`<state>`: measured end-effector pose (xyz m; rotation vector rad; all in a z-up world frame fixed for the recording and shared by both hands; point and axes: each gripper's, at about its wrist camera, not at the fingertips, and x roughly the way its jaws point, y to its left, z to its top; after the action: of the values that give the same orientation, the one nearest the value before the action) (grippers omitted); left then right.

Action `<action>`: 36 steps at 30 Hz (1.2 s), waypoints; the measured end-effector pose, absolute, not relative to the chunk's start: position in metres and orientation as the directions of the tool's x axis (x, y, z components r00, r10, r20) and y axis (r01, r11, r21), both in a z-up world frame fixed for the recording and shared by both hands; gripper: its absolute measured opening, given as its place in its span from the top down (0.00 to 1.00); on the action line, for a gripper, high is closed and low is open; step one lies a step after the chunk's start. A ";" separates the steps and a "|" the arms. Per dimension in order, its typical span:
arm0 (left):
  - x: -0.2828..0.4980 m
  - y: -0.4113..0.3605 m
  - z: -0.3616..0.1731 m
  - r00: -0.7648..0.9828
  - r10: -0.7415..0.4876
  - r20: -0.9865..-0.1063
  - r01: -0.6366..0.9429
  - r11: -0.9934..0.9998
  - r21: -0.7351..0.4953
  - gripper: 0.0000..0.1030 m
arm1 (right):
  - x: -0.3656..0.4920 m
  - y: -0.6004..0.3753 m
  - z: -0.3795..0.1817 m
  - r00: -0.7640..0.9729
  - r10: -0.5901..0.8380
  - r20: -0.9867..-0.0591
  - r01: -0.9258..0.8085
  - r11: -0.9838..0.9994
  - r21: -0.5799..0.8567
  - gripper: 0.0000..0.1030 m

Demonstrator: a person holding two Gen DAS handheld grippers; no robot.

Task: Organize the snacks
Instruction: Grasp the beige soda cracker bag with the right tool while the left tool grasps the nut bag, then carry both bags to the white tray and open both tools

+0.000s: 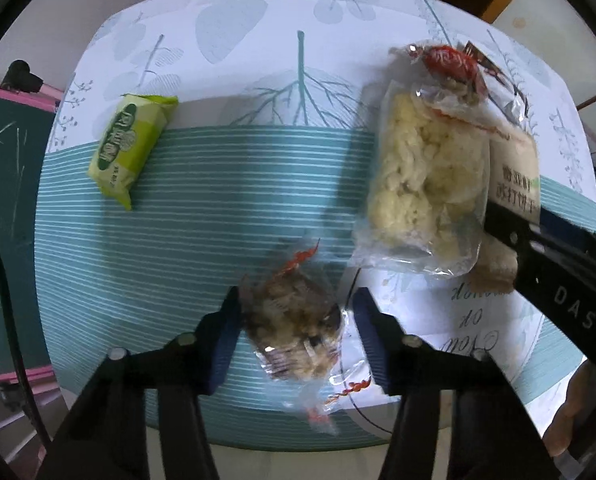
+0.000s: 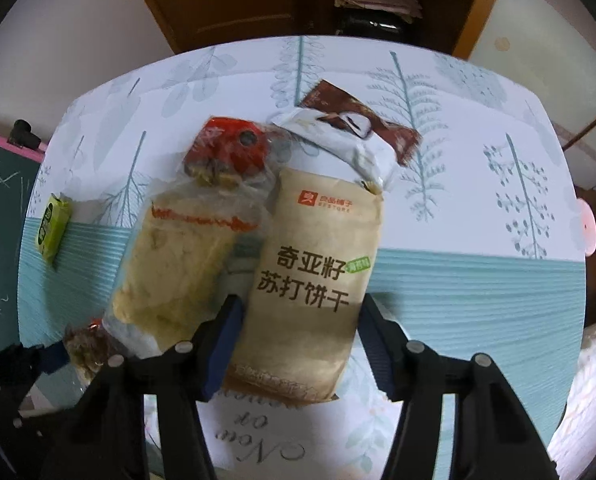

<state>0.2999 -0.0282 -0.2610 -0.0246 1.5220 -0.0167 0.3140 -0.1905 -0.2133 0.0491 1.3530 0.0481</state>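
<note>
Snacks lie scattered on a worktop (image 1: 258, 208) covered with a cloth printed in teal stripes and pale leaves. The left claw (image 1: 296, 344) points down over a small clear packet of dark brown snack (image 1: 294, 332) at the near edge; its blue pad on the left touches the packet, while the right pad stands just beside the crinkled wrapper, so whether both press on it cannot be told. The right claw (image 2: 301, 344) straddles the near end of a beige cracker packet (image 2: 313, 264) printed with dark characters; the left pad touches the packet's edge and the right pad sits just at its other side, and a firm grip cannot be confirmed.

Just left of the cracker packet, touching it, lies a clear bag of pale yellow puffed snack (image 2: 170, 264), its far end overlapped by a small red-wrapped packet (image 2: 230, 148). Beyond the cracker packet's far end rest a white packet (image 2: 337, 140) and a brown wrapper (image 2: 361, 120), overlapping each other. Well apart, at the far left of the worktop, a green packet (image 1: 132, 148) lies alone across the boundary between the striped and leafy areas.
</note>
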 end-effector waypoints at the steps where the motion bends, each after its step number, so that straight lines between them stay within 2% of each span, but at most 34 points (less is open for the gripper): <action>1: 0.299 -0.027 -0.259 0.053 -0.032 -0.998 -0.005 0.999 -0.032 0.55 | 0.311 -0.194 -0.213 0.213 0.065 -0.975 -0.004 0.998 0.065 0.44; 5: 0.290 -0.022 -0.248 0.091 -0.017 -0.996 -0.002 1.000 -0.017 0.56 | 0.296 -0.209 -0.212 0.211 0.071 -0.975 0.020 0.997 0.077 0.45; 11: 0.269 -0.019 -0.198 0.185 -0.059 -0.981 0.026 0.998 -0.055 0.56 | 0.268 -0.233 -0.187 0.266 0.143 -0.953 0.050 0.986 0.161 0.45; 19: 0.200 -0.016 -0.096 0.337 -0.136 -0.932 0.140 0.986 -0.093 0.56 | 0.201 -0.236 -0.097 0.426 0.259 -0.867 -0.033 0.962 0.272 0.45; 28: 0.087 0.008 0.009 0.522 -0.234 -0.820 0.236 0.964 -0.125 0.56 | 0.088 -0.206 -0.008 0.565 0.378 -0.733 -0.207 0.926 0.317 0.45; 36: 0.010 0.020 0.018 0.607 -0.249 -0.754 0.260 0.960 -0.108 0.55 | 0.010 -0.179 0.012 0.604 0.464 -0.649 -0.314 0.886 0.341 0.44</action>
<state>0.0101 0.0204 0.0175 0.0132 0.8696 -0.2940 0.0099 -0.1790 0.0122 0.1996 0.8053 0.4536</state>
